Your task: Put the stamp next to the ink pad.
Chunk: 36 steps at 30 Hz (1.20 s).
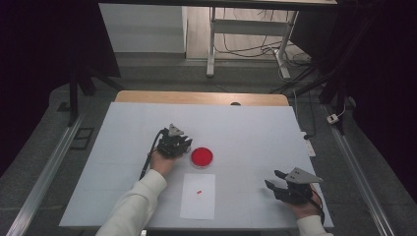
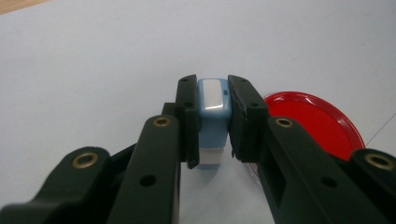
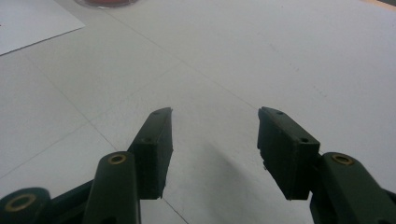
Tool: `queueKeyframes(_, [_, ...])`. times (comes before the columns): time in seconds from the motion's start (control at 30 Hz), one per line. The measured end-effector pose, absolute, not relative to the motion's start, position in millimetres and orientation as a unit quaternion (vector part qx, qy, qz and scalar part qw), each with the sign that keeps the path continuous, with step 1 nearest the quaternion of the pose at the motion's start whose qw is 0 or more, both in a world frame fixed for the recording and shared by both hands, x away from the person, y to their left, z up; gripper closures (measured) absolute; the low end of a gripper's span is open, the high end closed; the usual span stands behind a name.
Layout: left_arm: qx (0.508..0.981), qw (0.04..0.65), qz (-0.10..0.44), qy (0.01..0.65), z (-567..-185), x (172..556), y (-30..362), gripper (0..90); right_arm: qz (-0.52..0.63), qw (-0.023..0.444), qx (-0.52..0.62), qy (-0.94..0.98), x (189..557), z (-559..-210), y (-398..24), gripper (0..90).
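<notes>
A small blue-and-white stamp (image 2: 212, 121) is pinched upright by the left hand-held gripper (image 2: 212, 119), just beside the red ink pad (image 1: 202, 156) on the bench (image 1: 246, 128). The right hand-held gripper (image 3: 215, 140) is held spread, nothing between.

A sheet of white paper (image 1: 197, 195) is laid flat on the white table top (image 1: 255, 132), near its front edge, and a small red mark (image 1: 198, 191) is seen on the sheet. A strip of light wood (image 1: 201, 97) is shown along the table's far edge. Beyond it, the white legs of a metal frame (image 1: 211, 46) and loose cables (image 1: 251, 49) are seen on the floor.
</notes>
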<state>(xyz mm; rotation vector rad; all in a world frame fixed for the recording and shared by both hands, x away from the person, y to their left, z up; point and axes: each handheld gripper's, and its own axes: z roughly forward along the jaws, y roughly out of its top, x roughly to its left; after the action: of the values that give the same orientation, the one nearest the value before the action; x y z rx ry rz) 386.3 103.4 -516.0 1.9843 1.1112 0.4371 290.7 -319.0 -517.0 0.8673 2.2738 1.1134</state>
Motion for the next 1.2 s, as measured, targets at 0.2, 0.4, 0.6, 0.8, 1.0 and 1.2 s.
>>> queueKeyframes(0.2, [0.784, 0.406, 0.174, 0.436, -515.0, 385.6, 103.6, 65.9, 0.404, 0.229, 0.317, 0.827, 291.3, -517.3, -319.2, 44.4])
queueKeyframes(0.4, [0.773, 0.422, 0.176, 0.440, -508.5, 382.9, 107.7, 46.8, 0.401, 0.231, 0.318, 0.827, 291.5, -517.7, -318.8, 44.3])
queueKeyframes(0.6, [0.768, 0.428, 0.164, 0.447, -503.9, 380.1, 113.2, 36.5, 0.402, 0.229, 0.318, 0.828, 291.4, -517.9, -318.5, 44.3])
queueKeyframes(0.8, [0.778, 0.424, 0.164, 0.433, -494.5, 369.6, 116.8, 33.1, 0.404, 0.226, 0.318, 0.827, 291.5, -518.3, -318.3, 44.1])
queueKeyframes(1.0, [0.794, 0.423, 0.156, 0.408, -482.4, 350.7, 122.4, 33.1, 0.404, 0.226, 0.316, 0.828, 291.1, -517.9, -318.2, 44.0])
queueKeyframes(1.2, [0.806, 0.420, 0.152, 0.390, -476.7, 323.8, 132.1, 33.0, 0.404, 0.226, 0.316, 0.828, 291.0, -517.9, -317.9, 43.9])
